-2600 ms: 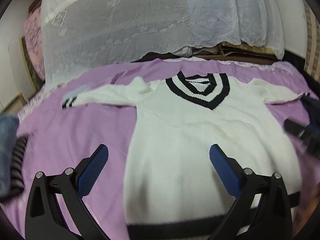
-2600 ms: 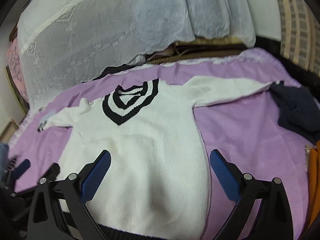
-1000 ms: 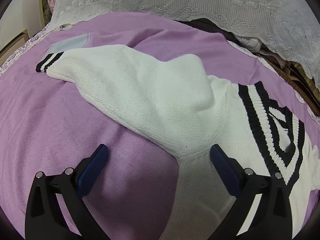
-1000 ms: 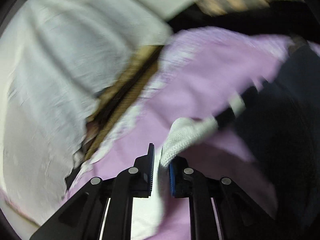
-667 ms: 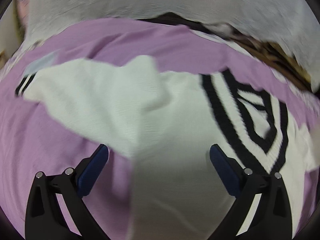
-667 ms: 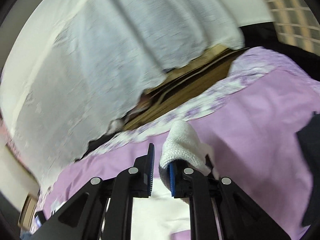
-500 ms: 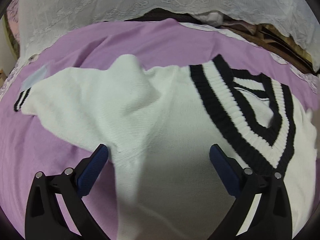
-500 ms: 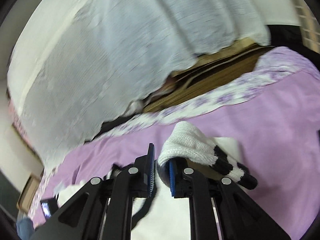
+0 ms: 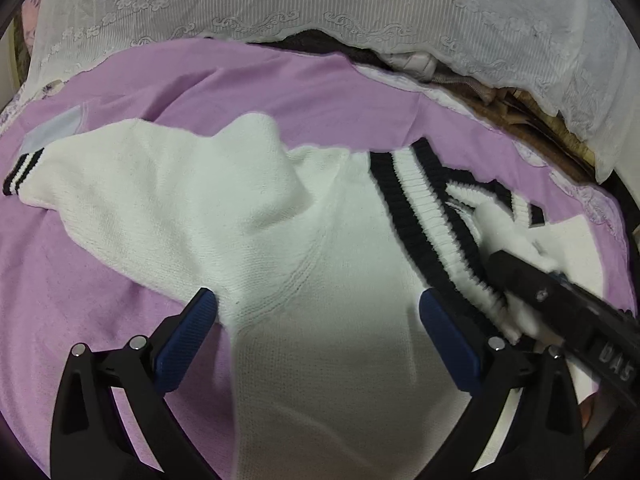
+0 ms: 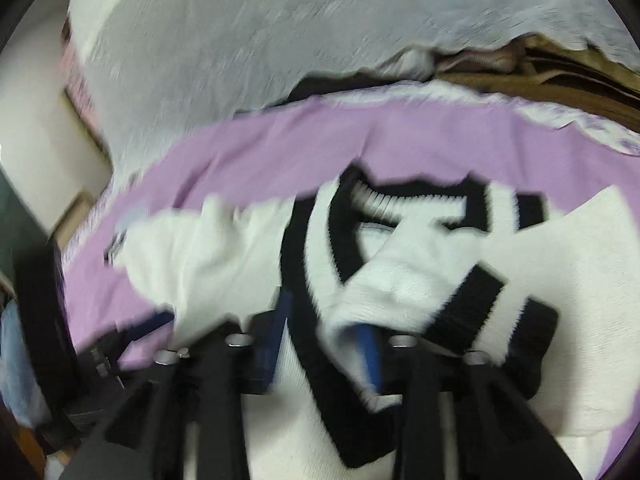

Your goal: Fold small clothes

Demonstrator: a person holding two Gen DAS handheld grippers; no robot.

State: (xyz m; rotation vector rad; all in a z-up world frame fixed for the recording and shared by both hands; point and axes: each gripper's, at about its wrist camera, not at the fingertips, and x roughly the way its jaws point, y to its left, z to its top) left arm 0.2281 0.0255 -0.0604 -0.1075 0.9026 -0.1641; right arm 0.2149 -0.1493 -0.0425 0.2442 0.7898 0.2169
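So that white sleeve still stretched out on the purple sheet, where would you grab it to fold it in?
Probably at the striped cuff, the free end of the outstretched sleeve. Come in from beyond the tip with the left gripper, open and nearest, pinching across the narrow band; the rest can then trail over the sweater body.

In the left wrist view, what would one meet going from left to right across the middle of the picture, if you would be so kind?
Striped cuff → outstretched sleeve → black-and-white V-neck collar → folded-in sleeve → right gripper.
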